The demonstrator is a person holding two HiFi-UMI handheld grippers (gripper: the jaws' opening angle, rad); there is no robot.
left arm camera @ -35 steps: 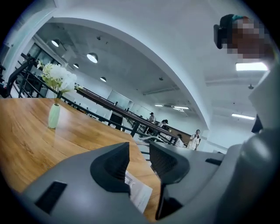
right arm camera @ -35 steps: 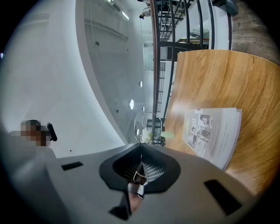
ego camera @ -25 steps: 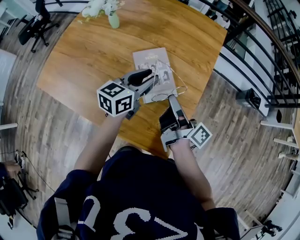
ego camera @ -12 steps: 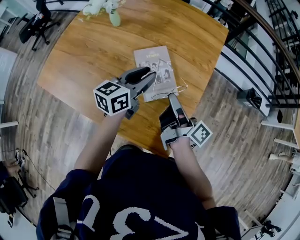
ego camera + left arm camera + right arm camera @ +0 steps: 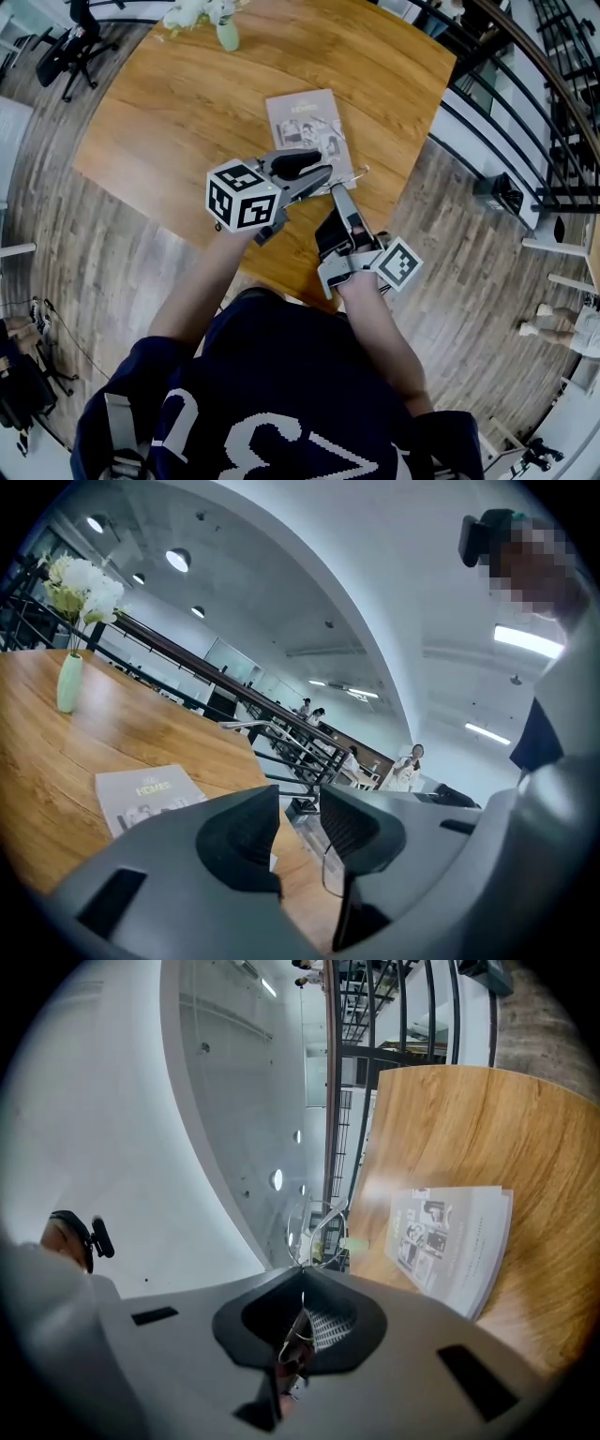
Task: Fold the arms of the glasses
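Two tongs closer now: left tongs parted, right tongs clamping the glasses.

Glasses sit between the right gripper's jaws, poking out ahead. The left gripper comes in just left of them. Beyond both sets of jaws, a booklet lies on the table, with a vase far behind.

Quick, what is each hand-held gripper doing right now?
Left hand-held gripper: open, jaws apart.
Right hand-held gripper: shut on the glasses.
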